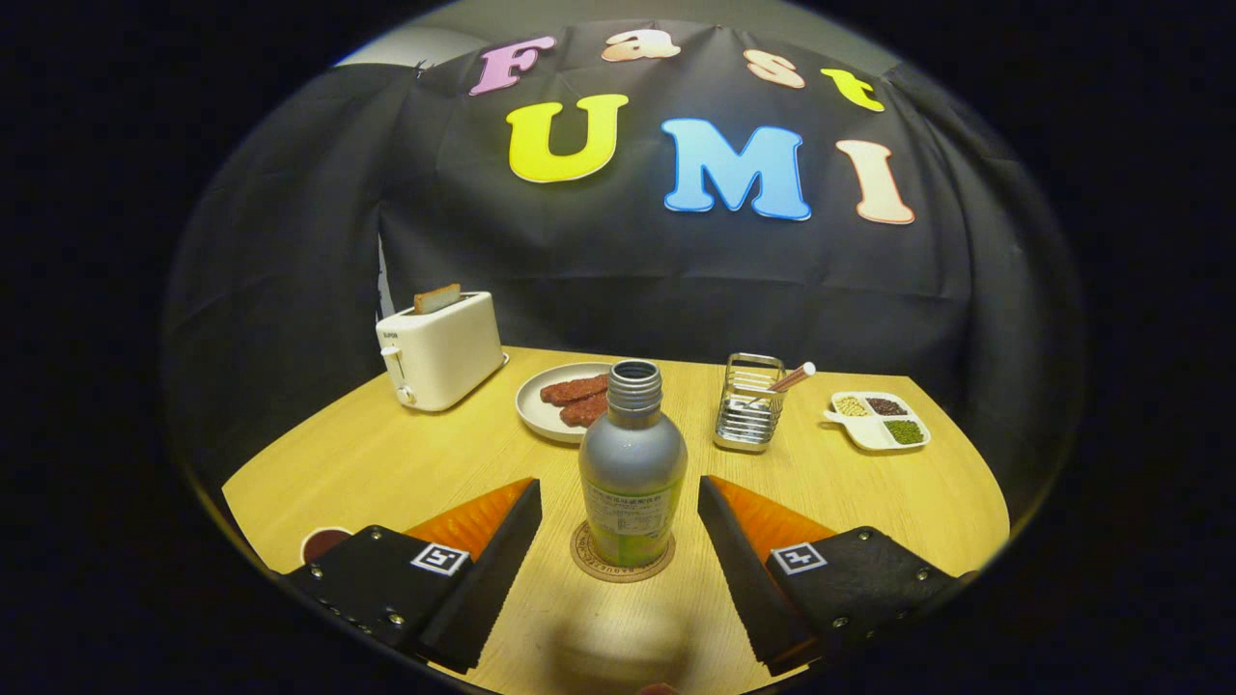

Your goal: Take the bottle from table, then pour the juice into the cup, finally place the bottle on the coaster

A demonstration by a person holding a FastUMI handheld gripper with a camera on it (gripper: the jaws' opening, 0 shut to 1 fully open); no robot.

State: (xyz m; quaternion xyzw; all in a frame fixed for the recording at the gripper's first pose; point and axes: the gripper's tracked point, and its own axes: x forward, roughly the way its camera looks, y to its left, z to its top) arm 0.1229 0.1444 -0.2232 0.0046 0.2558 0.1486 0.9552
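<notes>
A silver bottle [632,463] with an open threaded neck and a green label stands upright on a round cork coaster [621,558] on the wooden table [869,492]. My gripper [619,507] is open, with one finger on each side of the bottle and a gap to both. The black-and-orange fingers [502,541] touch nothing. A dark red cup [323,543] peeks out beside the left finger, near the table's front left edge, mostly hidden by the gripper body.
A cream toaster [439,352] with a slice of bread stands at the back left. A plate [541,405] with brown patties sits behind the bottle. A metal wire holder [750,405] and a white divided dish [879,420] of beans lie to the back right.
</notes>
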